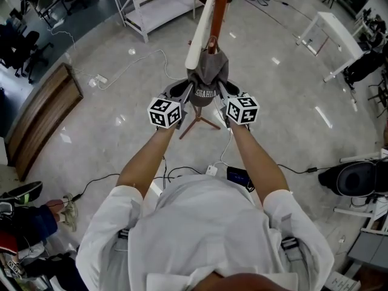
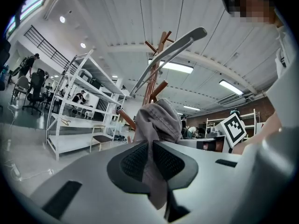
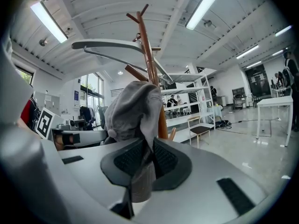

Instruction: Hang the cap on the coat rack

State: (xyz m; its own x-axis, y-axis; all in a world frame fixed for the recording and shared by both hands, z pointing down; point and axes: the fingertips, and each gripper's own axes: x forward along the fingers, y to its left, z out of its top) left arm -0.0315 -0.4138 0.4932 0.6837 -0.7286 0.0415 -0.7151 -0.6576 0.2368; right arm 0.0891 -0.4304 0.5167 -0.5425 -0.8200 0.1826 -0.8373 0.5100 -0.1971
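Here, both tools were shut on the grey cap (image 1: pixel 208 74), one at each side. The left tool (image 2: pixel 152 148) pinched a fold of the cap's fabric between jaws that stood only slightly apart. The right tool (image 3: pixel 146 148) gripped a second fold in the same way. The cap was held raised against the pole of the wooden coat rack (image 1: pixel 219 8), with a peg end showing just above its crown, over the glossy floor (image 1: pixel 291 102).

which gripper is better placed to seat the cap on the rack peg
right, probably: both hold the cap, but the right gripper sits closer to the coat rack pole than the left gripper
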